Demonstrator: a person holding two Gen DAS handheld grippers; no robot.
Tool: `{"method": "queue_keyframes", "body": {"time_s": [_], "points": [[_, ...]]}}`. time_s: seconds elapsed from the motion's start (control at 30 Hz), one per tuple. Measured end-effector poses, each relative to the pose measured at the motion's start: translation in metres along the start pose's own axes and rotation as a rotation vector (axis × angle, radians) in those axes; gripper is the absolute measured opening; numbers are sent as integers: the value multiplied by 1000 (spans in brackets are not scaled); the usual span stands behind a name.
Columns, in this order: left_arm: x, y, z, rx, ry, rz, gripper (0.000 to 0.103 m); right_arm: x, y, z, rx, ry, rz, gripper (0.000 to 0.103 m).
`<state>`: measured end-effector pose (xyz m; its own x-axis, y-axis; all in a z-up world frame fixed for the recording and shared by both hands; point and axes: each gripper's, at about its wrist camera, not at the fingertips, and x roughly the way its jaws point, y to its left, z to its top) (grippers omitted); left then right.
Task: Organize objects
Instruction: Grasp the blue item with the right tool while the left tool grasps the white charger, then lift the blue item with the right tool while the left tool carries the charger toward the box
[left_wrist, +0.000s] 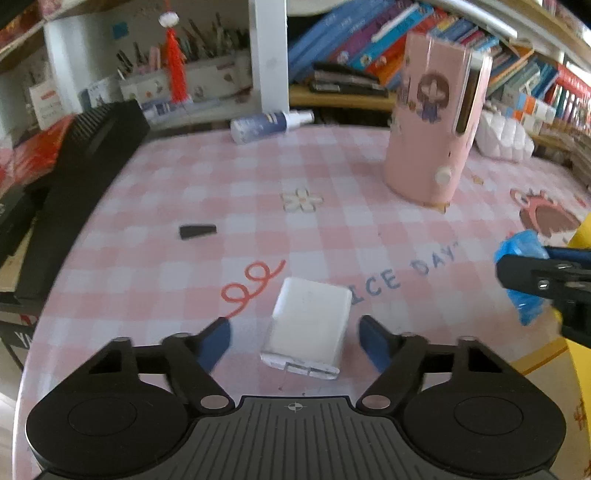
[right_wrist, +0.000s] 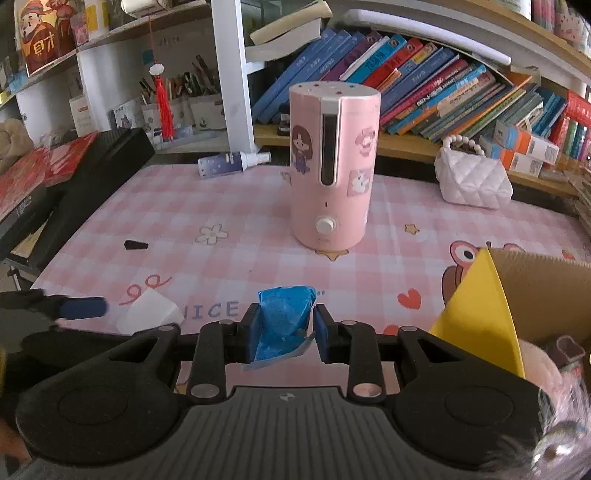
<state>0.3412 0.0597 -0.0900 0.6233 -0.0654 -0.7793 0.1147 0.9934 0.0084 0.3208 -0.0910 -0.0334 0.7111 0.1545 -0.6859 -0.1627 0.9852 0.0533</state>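
Observation:
My left gripper (left_wrist: 295, 338) is open, its blue fingertips on either side of a white flat box (left_wrist: 308, 326) that lies on the pink checked tablecloth (left_wrist: 221, 184). The box also shows in the right wrist view (right_wrist: 149, 314). My right gripper (right_wrist: 284, 328) is shut on a blue plastic packet (right_wrist: 282, 325) and holds it just above the table. The packet and right gripper appear at the right edge of the left wrist view (left_wrist: 524, 277). A small black piece (left_wrist: 197, 231) lies to the left on the cloth.
A tall pink humidifier (right_wrist: 332, 166) stands mid-table. A spray bottle (right_wrist: 229, 162) lies at the back. A white quilted bag (right_wrist: 472, 177) sits back right. A cardboard box with a yellow flap (right_wrist: 517, 295) is at the right. A black case (left_wrist: 85, 177) borders the left edge.

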Motion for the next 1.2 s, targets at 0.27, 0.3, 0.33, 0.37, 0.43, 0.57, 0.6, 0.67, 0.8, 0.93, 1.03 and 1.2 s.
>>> {"method": "queue_keyframes", "body": {"time_s": [0.27,0.3,0.33,0.37,0.43,0.57,0.6,0.67,0.8,0.93,1.03,1.2], "points": [[-5,1,-3,3,-6,-19,41,-7,-1,-7,2,11,7,28],[-9,3,-5,-4,-10,-21,41,-8,-1,-7,2,11,7,28],[-12,3,-6,-6,-15,-23,41,-9,-1,-8,2,11,9,28],[-17,4,-7,-9,-21,-26,41,-10,0,-8,1,12,10,28],[-28,7,-11,-23,-30,-34,41,-12,1,-10,-5,14,12,28],[-53,17,-21,-67,-45,-40,41,-18,7,-15,-25,20,26,28],[-59,20,-23,-79,-48,-41,41,-20,8,-16,-32,20,29,28],[-74,25,-30,-109,-56,-47,41,-25,12,-20,-50,20,38,28],[-99,33,-42,-141,-77,-56,41,-37,20,-28,-88,18,53,28],[-123,37,-56,-162,-99,-59,41,-54,28,-40,-124,11,64,28],[-138,39,-67,-173,-111,-58,41,-65,32,-49,-131,11,64,28],[-159,43,-87,-189,-118,-66,41,-82,42,-61,-120,11,68,28]]}}
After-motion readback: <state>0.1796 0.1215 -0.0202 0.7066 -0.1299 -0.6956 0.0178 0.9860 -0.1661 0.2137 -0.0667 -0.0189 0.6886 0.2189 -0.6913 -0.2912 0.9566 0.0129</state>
